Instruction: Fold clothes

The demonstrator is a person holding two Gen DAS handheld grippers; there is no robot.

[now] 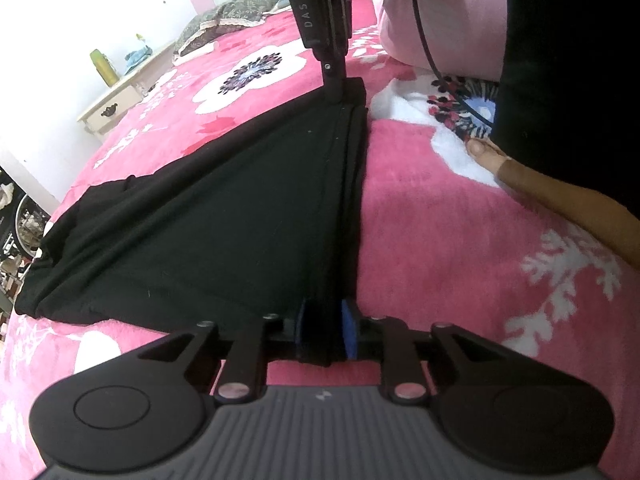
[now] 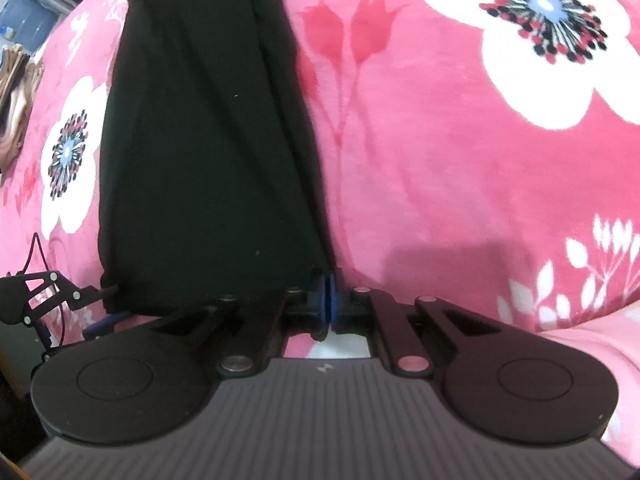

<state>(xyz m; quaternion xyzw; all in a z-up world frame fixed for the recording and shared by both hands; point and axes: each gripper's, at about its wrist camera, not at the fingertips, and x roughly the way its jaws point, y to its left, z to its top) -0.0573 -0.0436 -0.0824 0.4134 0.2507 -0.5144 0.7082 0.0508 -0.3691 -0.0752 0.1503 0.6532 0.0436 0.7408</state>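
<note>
Black garment is lying partly folded on the pink flowery blanket, with one edge pulled tight between both grippers. Left gripper has its blue pads clamped on the near corner of the cloth, and the right gripper is pinched down on the far corner, pads basically touching. A bare foot rests on the blanket just beside it.

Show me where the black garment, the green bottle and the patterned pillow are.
black garment (image 1: 208,216), left wrist view, middle of the spread cloth.
green bottle (image 1: 103,66), left wrist view, on its body, standing on the bedside table.
patterned pillow (image 1: 236,14), left wrist view, on its dark top face.
</note>
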